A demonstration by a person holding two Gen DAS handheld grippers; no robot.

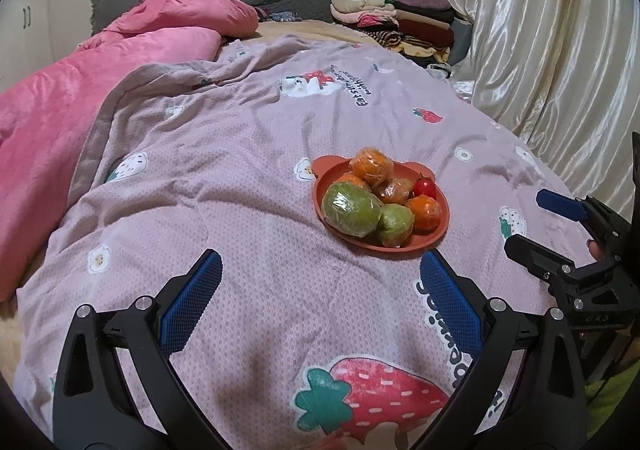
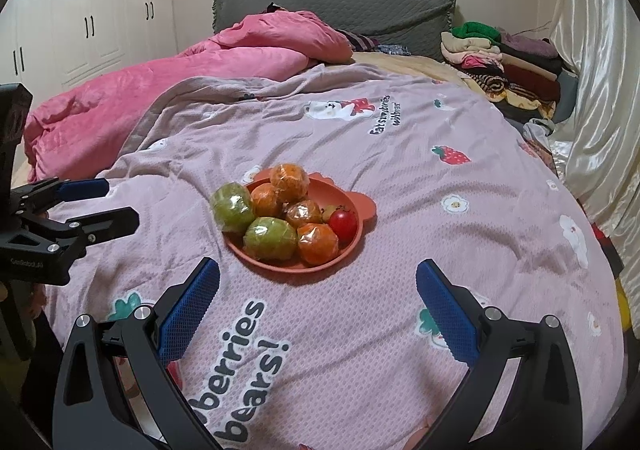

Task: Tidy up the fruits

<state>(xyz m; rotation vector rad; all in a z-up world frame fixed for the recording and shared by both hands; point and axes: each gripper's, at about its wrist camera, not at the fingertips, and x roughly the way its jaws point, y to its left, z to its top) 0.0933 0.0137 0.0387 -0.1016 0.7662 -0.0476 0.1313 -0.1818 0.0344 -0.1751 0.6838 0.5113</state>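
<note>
The fruits [image 2: 286, 216] lay all together in the plate [image 2: 362, 228], an orange dish with two small ears, which stood on the bedcover [image 2: 400, 170] about the middle of the bed, nearer to the foot edge than to the headboard. In the plate were two green fruits [image 1: 352, 210] in plastic film on the left side, several wrapped orange ones [image 1: 371, 167], and a small red tomato [image 2: 343, 224] on the right side; behind the tomato was perhaps one more small fruit, but the view was too poor to be sure. No fruit lay loose on the cover. The left gripper [image 1: 320, 300] hung over the cover before the plate with its jaws wide apart and nothing between them. The right gripper [image 2: 318, 304] hung the same way, jaws spread and empty, just short of the near rim. This scene would fit a pile waiting to be sorted or laid out, and also fruits already gathered into the plate, so I cannot judge the stage. If a fruit was to be taken, the film would probably be slippery and the pile could roll, so it seemed wise to take a top or outer fruit, close the pads on its widest part, and lift straight up while the soft cover kept the plate unsteady.
</note>
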